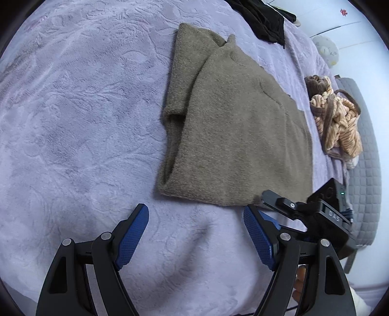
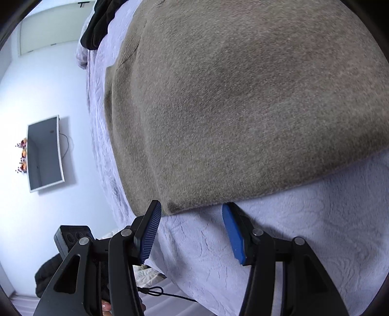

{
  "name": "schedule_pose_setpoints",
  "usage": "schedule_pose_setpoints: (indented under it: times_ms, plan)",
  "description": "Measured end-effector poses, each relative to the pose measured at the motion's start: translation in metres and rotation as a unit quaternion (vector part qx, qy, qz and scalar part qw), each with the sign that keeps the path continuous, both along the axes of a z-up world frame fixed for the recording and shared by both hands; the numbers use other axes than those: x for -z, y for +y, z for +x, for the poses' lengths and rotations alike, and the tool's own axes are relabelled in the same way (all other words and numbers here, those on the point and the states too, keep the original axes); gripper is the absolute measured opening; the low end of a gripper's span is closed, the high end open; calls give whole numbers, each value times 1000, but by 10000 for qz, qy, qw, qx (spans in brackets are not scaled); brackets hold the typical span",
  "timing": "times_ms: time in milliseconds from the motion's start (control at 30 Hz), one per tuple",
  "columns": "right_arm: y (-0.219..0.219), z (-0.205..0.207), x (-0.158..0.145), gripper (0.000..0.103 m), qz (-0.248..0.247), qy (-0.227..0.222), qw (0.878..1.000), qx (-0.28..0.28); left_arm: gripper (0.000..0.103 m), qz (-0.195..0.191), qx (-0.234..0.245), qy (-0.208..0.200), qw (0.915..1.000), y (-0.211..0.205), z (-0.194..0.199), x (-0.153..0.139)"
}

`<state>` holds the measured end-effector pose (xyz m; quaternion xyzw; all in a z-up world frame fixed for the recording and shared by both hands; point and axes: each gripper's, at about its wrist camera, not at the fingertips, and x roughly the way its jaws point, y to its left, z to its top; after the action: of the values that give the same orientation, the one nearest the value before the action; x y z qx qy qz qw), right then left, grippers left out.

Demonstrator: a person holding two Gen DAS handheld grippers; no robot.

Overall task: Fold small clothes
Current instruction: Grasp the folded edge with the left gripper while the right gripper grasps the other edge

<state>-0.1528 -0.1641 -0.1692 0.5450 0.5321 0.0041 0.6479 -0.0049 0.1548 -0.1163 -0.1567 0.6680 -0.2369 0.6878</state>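
A brown fuzzy sweater lies flat on the lavender blanket, with one sleeve folded over its body. My left gripper is open and empty, just short of the sweater's near hem. The right gripper's body shows at the hem's right corner. In the right wrist view the sweater fills most of the frame. My right gripper is open, its fingertips at the hem's near corner, holding nothing.
A black garment lies at the far end of the bed. An orange striped and brown pile of clothes sits at the bed's right edge, by a grey quilted cover. A wall screen hangs beyond the bed.
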Motion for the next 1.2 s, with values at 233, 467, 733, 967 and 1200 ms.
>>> schedule_pose_setpoints:
  times_ms: [233,467,733,967,1200]
  plan:
    - [-11,-6,9,58,552,-248,9953,757,81,-599,-13,315,9977,-9,-5,5]
    - [-31,-7,5,12,1162,-735,9827,1244,81,-1406,-457,753,9861,-32,-8,23]
    - [-29,1,-22,12,758,-884,9911,639,81,-1539,-1566,494,9744,-37,21,28]
    - [-9,4,-17,12,584,-647,9958,293,19,-496,-1853,-250,9811,-30,38,15]
    - [-12,3,-43,16,68,-291,9981,-543,10,932,-499,-1856,9769,-74,25,-19]
